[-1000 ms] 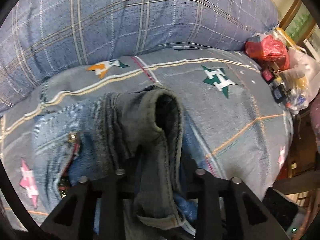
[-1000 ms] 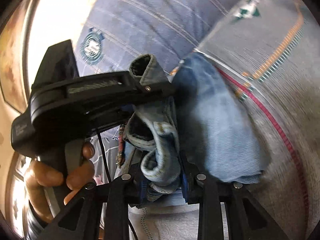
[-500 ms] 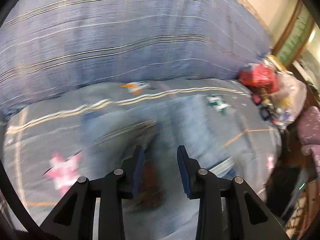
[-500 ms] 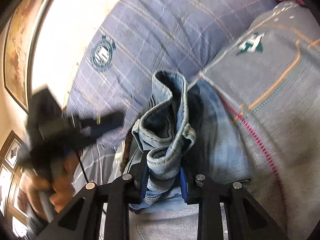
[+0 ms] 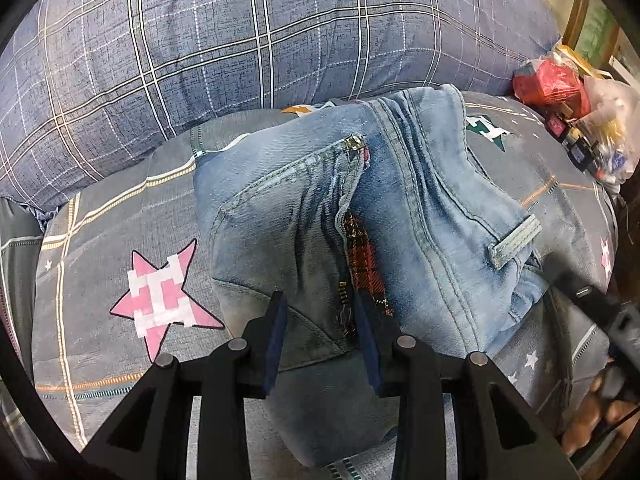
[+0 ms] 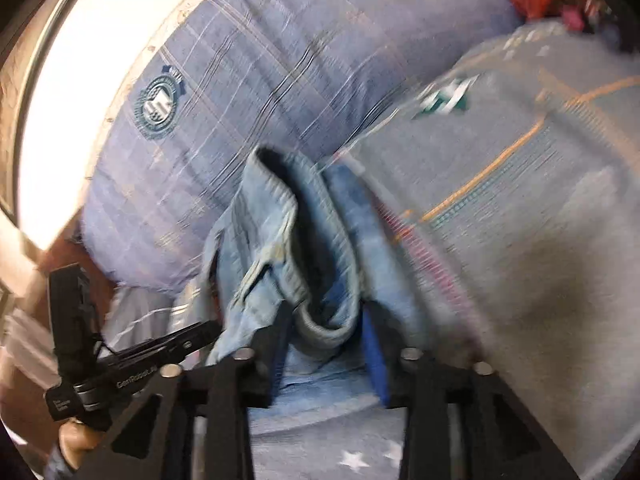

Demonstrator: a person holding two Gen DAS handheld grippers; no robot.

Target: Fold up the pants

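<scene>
A: Where are the jeans (image 5: 400, 216)?

B: Bunched on the star-print bedspread (image 5: 120, 216), below the plaid pillow (image 5: 240, 40); left gripper (image 5: 320, 320) spread and empty above them; right gripper (image 6: 324, 320) pinching a denim fold.

A: Advice?

B: Lay that fold flat before letting go; smooth it.

A: Writing?

B: "GenRobot" on the other gripper's body; the rest is blurred.

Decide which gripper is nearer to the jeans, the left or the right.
Right. The right gripper has a fold of the jeans between its fingers. The left gripper is open, holding nothing, just above the jeans by the pocket.
</scene>
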